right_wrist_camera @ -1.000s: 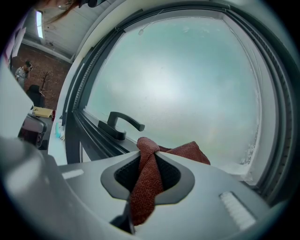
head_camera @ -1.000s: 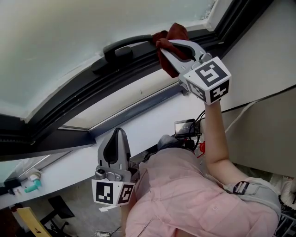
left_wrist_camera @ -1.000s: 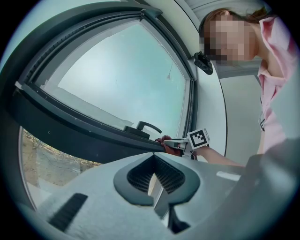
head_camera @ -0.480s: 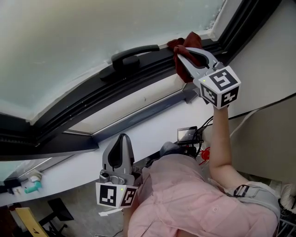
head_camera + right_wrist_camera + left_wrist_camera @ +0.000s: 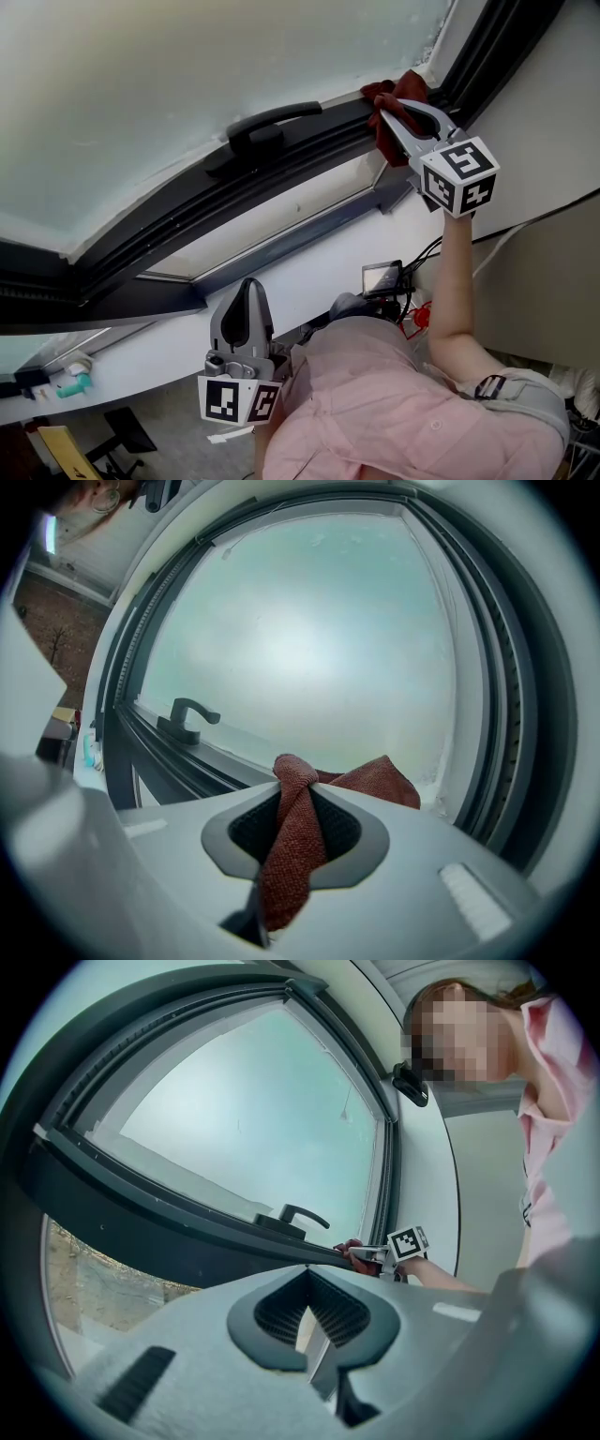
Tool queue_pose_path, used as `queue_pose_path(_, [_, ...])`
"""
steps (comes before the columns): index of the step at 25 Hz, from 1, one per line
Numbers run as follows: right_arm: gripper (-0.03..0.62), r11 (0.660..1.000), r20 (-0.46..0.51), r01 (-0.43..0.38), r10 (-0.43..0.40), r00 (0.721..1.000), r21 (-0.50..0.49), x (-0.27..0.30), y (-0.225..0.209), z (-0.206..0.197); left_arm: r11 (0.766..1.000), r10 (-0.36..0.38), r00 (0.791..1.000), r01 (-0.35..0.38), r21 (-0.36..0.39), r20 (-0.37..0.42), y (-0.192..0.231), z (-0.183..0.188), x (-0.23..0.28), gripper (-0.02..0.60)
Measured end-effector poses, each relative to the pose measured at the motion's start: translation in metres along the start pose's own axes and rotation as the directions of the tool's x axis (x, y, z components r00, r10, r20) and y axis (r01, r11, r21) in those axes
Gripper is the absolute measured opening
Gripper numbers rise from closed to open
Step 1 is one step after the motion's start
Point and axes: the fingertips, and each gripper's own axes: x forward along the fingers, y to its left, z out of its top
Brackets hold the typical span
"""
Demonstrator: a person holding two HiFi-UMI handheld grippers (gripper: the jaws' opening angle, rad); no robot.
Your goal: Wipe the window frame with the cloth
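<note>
- The right gripper (image 5: pixel 384 114) is raised on an outstretched arm to the window; its jaws are clamped on a dark red cloth (image 5: pixel 401 88), and the right gripper view shows the fabric pinched in a twisted band between the ribbed pads, with the loose end fanning out past the tips
- The cloth lies against the dark window frame (image 5: pixel 187 211), on the rail under the glass; it sits close to the corner where that rail meets the side rail
- A dark handle (image 5: pixel 267 127) is mounted on the same rail, to the left of the cloth and apart from it; the frosted pane (image 5: pixel 187 66) fills the view above it
- The left gripper (image 5: pixel 246 286) is held low, near the person's pink shirt (image 5: pixel 375 403), well apart from the cloth; its tips point up toward the frame
- In the left gripper view its jaws are together at the tips with nothing between them; beyond them, far off, the cloth and the other gripper's marker cube (image 5: pixel 407 1240) show at the frame
</note>
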Motion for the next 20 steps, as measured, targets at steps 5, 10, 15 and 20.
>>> queue_pose_path(5, [0.069, 0.999, 0.002, 0.029, -0.029, 1.000, 0.014, -0.008, -0.016, 0.000, 1.000, 0.012, 1.000, -0.013, 0.007, 0.010, -0.004, 0.005, -0.001, -0.005])
queue_pose_path(10, [0.069, 0.997, 0.005, 0.063, -0.063, 0.998, 0.038, -0.011, -0.034, -0.004, 1.000, 0.026, 0.999, -0.026, 0.012, 0.019, -0.002, 0.007, -0.002, -0.005])
queue_pose_path(15, [0.069, 0.992, 0.004, 0.107, -0.108, 0.994, 0.066, -0.015, -0.053, -0.010, 0.999, 0.038, 0.999, -0.038, 0.013, 0.022, 0.001, 0.009, -0.003, -0.005])
queue_pose_path(20, [0.069, 0.988, 0.002, 0.132, -0.132, 0.991, 0.080, -0.019, -0.064, -0.013, 0.999, 0.044, 0.999, -0.045, 0.017, 0.021, 0.002, 0.010, -0.004, -0.005])
